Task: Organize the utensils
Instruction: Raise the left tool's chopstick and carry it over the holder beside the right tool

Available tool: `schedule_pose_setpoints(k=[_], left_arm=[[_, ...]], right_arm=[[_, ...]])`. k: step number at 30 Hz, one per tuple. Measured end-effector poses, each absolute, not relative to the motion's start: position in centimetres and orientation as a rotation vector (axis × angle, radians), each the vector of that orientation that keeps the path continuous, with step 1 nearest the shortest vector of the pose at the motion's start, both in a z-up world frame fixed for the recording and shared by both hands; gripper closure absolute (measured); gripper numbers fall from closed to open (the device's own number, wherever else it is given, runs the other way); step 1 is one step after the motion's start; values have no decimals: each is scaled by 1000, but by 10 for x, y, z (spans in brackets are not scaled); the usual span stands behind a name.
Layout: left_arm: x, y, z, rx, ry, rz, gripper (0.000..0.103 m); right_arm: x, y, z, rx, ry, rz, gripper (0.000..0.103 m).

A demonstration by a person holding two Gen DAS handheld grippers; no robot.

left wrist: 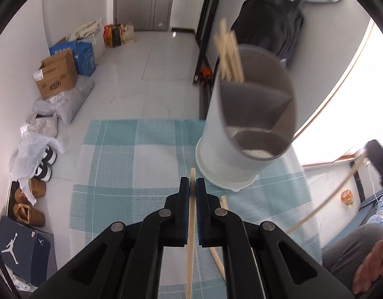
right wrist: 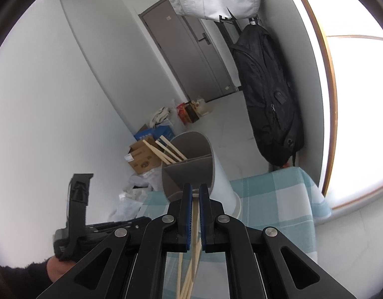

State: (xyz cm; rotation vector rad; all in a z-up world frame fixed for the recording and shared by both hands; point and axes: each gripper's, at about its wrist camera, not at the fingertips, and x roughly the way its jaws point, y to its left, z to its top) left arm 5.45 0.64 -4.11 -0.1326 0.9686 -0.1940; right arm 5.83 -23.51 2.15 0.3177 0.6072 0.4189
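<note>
Left tongs [left wrist: 192,183] clamp one chopstick [left wrist: 190,236] above the checked cloth [left wrist: 111,164]; the divided holder [left wrist: 251,124], with chopsticks already in its far compartment, stands right ahead. Shoes [left wrist: 43,167] and boxes [left wrist: 55,74] line the floor only in the left view. Right tongs [right wrist: 195,194] pinch a chopstick bundle [right wrist: 191,261] at the holder's rim, backpack [right wrist: 268,94] hanging behind.

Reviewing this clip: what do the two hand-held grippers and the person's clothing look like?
Both the left hand-held gripper and the right hand-held gripper are matte black, with angular linkage arms, round silver pivot pins and blue pads lining the inner faces of the fingers. No cables or markings show on them. In the right wrist view, a dark sleeve shows at the lower left.
</note>
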Motion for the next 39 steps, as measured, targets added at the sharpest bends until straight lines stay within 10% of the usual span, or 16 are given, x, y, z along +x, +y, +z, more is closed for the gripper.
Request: schedule_pose_setpoints(k=[39], left_arm=[[144, 2, 119, -320, 613, -295, 102]], right_arm=[[156, -197, 185, 88, 414, 455, 98]])
